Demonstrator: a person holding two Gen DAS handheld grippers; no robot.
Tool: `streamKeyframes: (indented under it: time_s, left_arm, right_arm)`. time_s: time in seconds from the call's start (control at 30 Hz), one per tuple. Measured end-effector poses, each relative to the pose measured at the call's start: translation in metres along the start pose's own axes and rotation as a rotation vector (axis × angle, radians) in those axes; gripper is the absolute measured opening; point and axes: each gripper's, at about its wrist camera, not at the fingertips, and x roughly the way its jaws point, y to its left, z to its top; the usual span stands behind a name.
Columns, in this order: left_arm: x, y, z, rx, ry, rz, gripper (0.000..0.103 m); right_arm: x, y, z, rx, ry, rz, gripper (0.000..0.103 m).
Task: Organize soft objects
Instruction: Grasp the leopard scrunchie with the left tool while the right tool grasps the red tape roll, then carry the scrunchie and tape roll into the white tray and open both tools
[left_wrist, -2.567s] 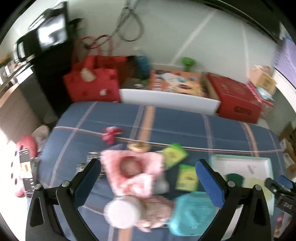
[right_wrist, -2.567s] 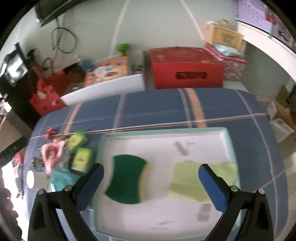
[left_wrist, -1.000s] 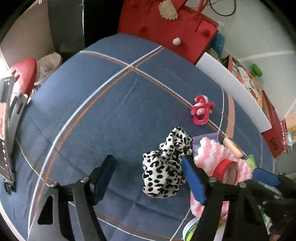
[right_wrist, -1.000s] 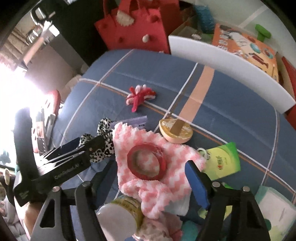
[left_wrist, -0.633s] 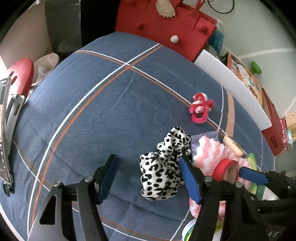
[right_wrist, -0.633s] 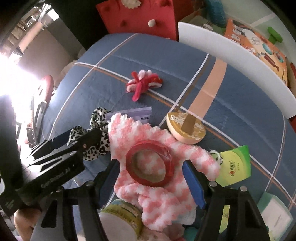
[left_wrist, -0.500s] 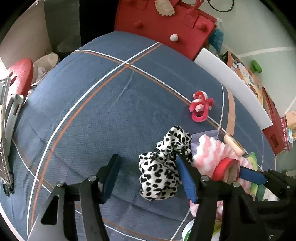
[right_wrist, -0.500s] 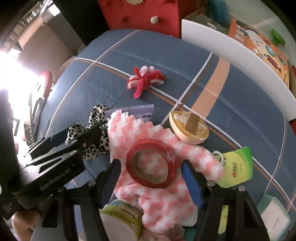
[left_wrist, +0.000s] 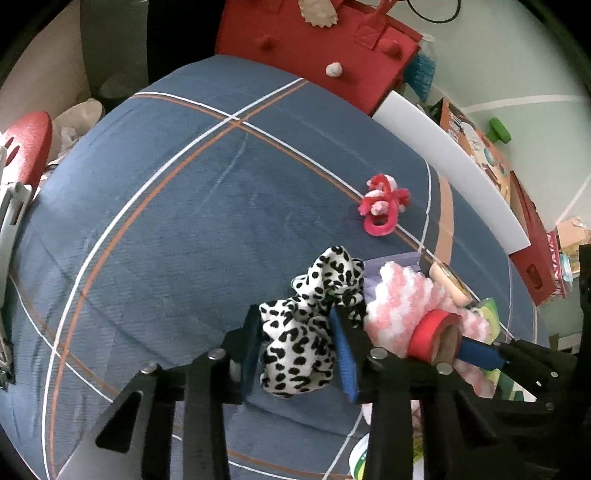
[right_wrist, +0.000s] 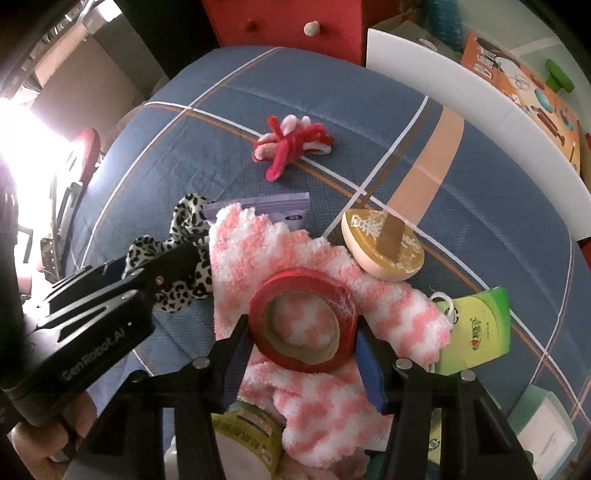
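Both claws clamped at once!
Left claw (left_wrist: 295, 354) pinching leopard-print scrunchie (left_wrist: 314, 317); right claw (right_wrist: 301, 354) squeezing red tape roll (right_wrist: 303, 321), lying flat atop pink fuzzy cloth (right_wrist: 317, 280).

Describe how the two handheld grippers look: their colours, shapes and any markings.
Both are matte black frames with triangular cut-outs and silver screws. The left gripper and right gripper have flat blue finger pads. The left gripper's ridged body reads "GenRobot.AI" in white.

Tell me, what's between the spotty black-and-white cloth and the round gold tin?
The fluffy pink-and-white cloth lies between the spotty cloth and the gold tin, with a purple packet peeking out behind it. The right wrist view shows it best.
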Motion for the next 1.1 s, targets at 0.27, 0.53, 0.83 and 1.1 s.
streamKeyframes:
  time_s: [0.27,0.53,0.83,1.1]
  left_arm:
    - [-0.004,0.001,-0.002,0.004,-0.010,-0.004,0.024]
    - [-0.031,-0.005,-0.002,0.037,-0.065,0.024,0.024]
    - [-0.062,-0.023,-0.004,0.082,-0.134,0.057,0.024]
    - [-0.084,-0.052,-0.008,0.145,-0.173,0.066,0.024]
  right_arm:
    - [-0.018,-0.006,-0.010,0.003,-0.022,0.016,0.056]
    - [-0.049,-0.025,-0.022,0.035,-0.079,0.053,0.056]
    - [-0.079,-0.043,-0.031,0.068,-0.134,0.044,0.056]
    - [-0.111,-0.056,-0.058,0.156,-0.236,-0.013,0.056]
